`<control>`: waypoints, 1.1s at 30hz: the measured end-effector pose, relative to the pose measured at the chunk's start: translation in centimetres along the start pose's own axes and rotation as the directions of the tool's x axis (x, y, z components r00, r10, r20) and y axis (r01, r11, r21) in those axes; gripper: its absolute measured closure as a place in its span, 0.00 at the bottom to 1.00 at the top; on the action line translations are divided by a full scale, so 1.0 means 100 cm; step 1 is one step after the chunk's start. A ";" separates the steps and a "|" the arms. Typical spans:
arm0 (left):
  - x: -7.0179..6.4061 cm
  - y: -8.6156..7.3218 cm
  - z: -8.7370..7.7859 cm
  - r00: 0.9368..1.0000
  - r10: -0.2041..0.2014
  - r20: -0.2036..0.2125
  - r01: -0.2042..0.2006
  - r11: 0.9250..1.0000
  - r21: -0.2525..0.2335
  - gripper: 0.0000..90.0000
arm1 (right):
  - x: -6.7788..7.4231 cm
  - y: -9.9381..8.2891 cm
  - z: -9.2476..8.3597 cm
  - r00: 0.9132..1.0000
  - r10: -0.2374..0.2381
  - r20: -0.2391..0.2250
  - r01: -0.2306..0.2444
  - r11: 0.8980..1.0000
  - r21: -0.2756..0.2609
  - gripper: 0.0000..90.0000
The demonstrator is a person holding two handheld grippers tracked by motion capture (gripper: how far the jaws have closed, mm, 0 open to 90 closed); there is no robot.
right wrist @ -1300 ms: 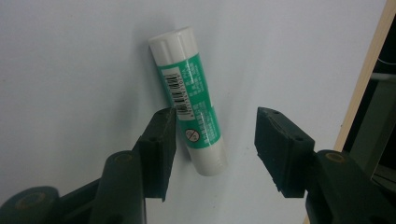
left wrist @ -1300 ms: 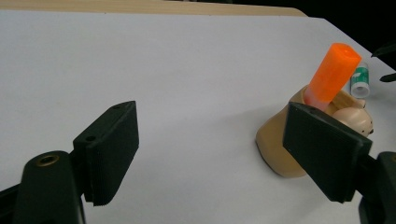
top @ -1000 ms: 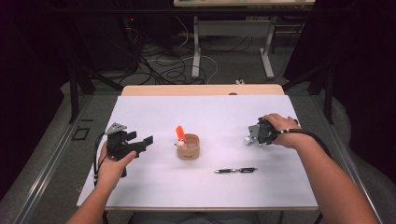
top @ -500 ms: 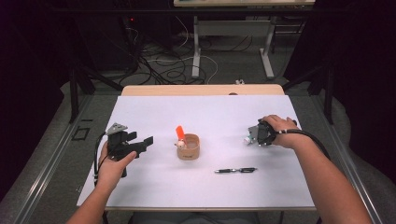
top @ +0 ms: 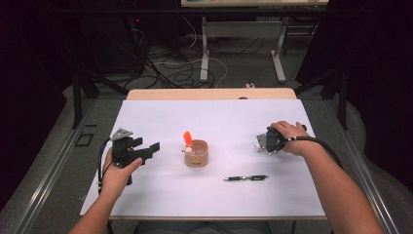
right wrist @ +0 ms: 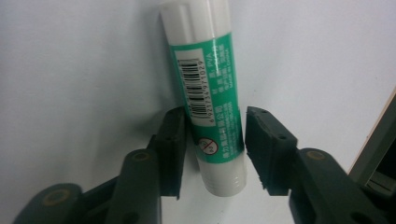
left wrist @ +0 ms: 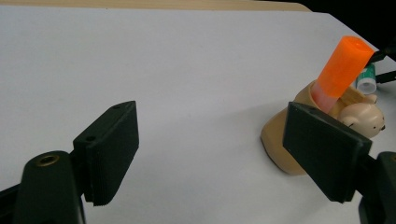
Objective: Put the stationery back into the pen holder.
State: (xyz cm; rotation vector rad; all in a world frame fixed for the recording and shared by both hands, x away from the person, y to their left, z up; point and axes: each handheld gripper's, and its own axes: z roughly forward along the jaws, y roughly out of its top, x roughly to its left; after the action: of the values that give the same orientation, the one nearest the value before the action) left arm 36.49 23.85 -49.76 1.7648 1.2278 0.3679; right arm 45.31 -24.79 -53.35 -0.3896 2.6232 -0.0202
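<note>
My right tool (right wrist: 212, 149) has just been closing around the glue stick (right wrist: 208, 88) lying on the table (top: 160, 117), pads nearly touching, to lift it; left tool (left wrist: 224, 154) waits wide.

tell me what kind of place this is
Probably a lab or recording workspace: a table covered in plain white, loose cables trailing across the floor behind it, bare metal desk legs beyond, and dark surroundings.

White-topped table (top: 160, 117) carries a tan holder (top: 197, 155) near centre, a black pen (top: 246, 178) to its right, and a green-and-white glue stick (right wrist: 210, 93) lying flat.
</note>
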 end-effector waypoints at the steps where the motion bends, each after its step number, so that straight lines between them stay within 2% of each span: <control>1: 0.000 0.000 0.000 1.000 0.001 0.000 -0.001 1.000 0.000 0.21 | -0.001 0.000 0.000 1.000 -0.024 0.002 0.024 1.000 0.000 0.68; 2: 0.000 0.000 0.000 1.000 0.002 0.000 -0.002 1.000 0.000 0.21 | 0.000 0.001 0.000 0.999 -0.038 0.003 0.038 0.999 0.003 0.70; 3: 0.000 0.000 0.000 1.000 0.002 0.000 -0.002 1.000 0.000 0.21 | 0.001 0.001 0.000 0.999 -0.033 0.000 0.033 0.999 0.009 0.71; 5: 0.000 0.000 0.000 1.000 0.002 0.000 -0.002 1.000 0.001 0.21 | 0.001 0.002 0.000 0.998 -0.068 0.012 0.068 0.998 0.007 0.72; 9: 0.000 0.000 0.000 1.000 -0.007 0.002 0.007 1.000 -0.002 0.21 | 0.002 0.003 0.000 0.997 -0.077 0.010 0.077 0.997 0.015 0.73; 15: 0.000 0.000 0.000 1.000 -0.005 0.004 0.005 1.000 0.004 0.21 | 0.002 0.002 -0.001 0.998 -0.063 0.019 0.063 0.998 0.008 0.73; 17: 0.000 0.000 0.000 1.000 -0.005 0.004 0.005 1.000 0.004 0.21 | 0.003 0.002 -0.001 0.999 -0.039 0.018 0.038 0.999 0.010 0.73; 22: 0.000 0.001 -0.001 1.000 -0.007 0.005 0.007 1.000 0.005 0.21 | 0.000 0.002 -0.004 0.999 -0.033 0.021 0.032 0.999 0.006 0.73; 23: 0.000 0.001 -0.001 1.000 -0.006 0.005 0.006 1.000 0.004 0.21 | 0.001 0.002 -0.005 1.000 -0.012 0.027 0.012 1.000 0.005 0.73; 28: -0.001 0.001 -0.001 1.000 -0.002 0.009 0.002 1.000 0.005 0.21 | 0.000 0.006 -0.012 0.998 -0.004 0.063 0.006 1.000 -0.027 0.73; 30: -0.002 0.001 0.000 1.000 0.006 0.006 -0.006 1.000 0.000 0.21 | 0.001 0.009 -0.014 0.996 0.004 0.092 0.001 0.999 -0.049 0.73; 32: -0.002 0.001 0.000 1.000 0.002 0.007 -0.002 1.000 0.000 0.21 | 0.003 0.011 -0.015 0.989 0.011 0.145 0.002 0.996 -0.093 0.73; 33: -0.002 0.001 0.000 1.000 0.000 0.009 0.000 1.000 -0.001 0.21 | 0.002 0.013 -0.018 0.991 0.016 0.130 -0.006 0.997 -0.077 0.73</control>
State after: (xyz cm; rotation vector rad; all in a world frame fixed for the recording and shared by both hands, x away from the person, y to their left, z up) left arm 36.46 23.65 -49.62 1.7639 1.2208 0.3598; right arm 43.95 -23.67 -51.98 -0.3896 2.5018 0.1057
